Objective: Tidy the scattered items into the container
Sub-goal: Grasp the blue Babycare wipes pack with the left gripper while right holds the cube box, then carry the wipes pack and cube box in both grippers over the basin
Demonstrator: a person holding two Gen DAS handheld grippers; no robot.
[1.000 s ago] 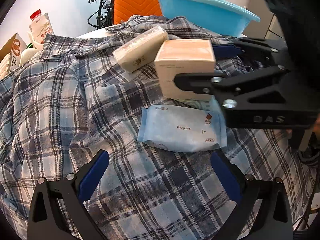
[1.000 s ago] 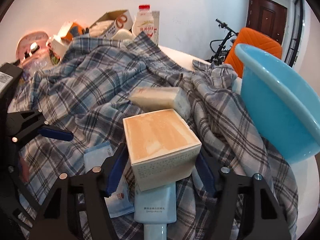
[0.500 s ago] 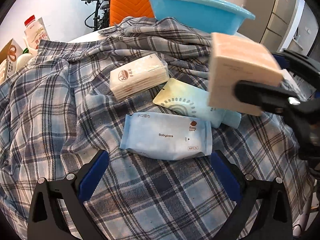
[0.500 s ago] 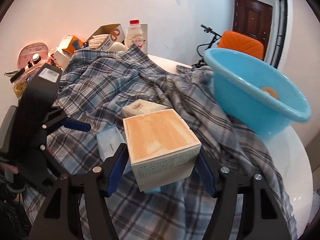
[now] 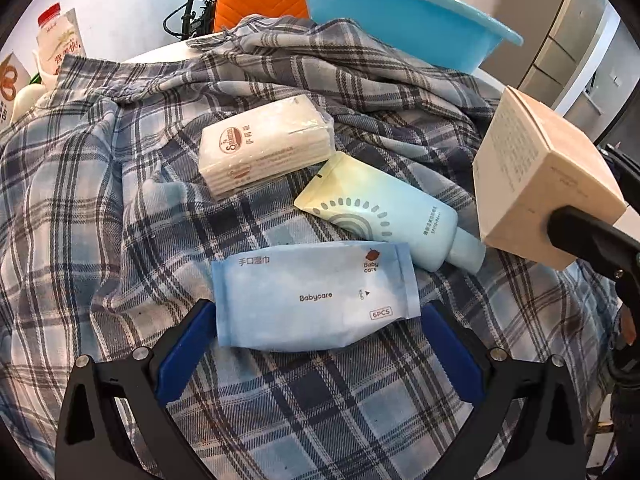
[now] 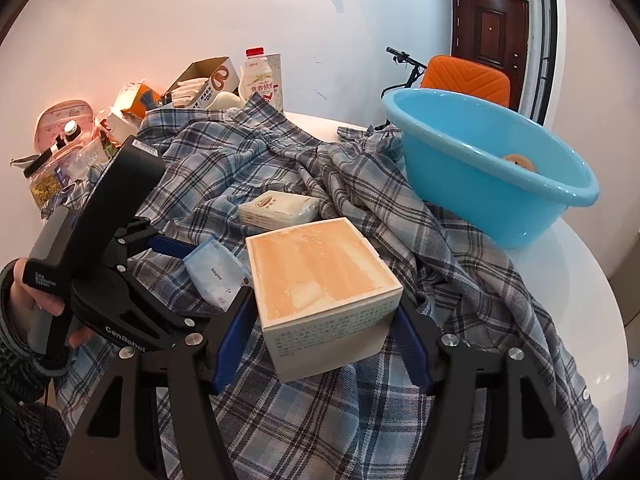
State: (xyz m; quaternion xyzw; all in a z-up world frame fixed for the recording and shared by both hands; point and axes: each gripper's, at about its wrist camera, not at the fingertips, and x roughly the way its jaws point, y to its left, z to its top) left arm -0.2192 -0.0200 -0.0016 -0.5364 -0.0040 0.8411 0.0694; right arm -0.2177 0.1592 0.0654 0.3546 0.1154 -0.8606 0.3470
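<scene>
My right gripper [image 6: 324,328] is shut on a peach-topped cardboard box [image 6: 320,280], held in the air above the plaid shirt [image 6: 280,168]; the box [image 5: 544,188] also shows at the right of the left wrist view. The blue basin [image 6: 496,184] stands to the right on the white table, with a small round orange thing inside. My left gripper [image 5: 316,344] is open, its blue pads either side of a light-blue wet-wipes pack [image 5: 316,296]. Beyond the pack lie a pale tube [image 5: 384,216] and a white tissue pack [image 5: 268,148].
A white round table [image 6: 580,280] lies under the shirt. At the back left stand a milk bottle [image 6: 260,80], an open carton [image 6: 208,80] and bags of clutter. An orange chair [image 6: 468,76] and a bicycle stand behind the basin. A hand [image 6: 40,304] holds the left gripper.
My right gripper has carried the box up and to the right, off the tube it covered, toward the basin. The left gripper has closed in slightly on the wet-wipes pack.
</scene>
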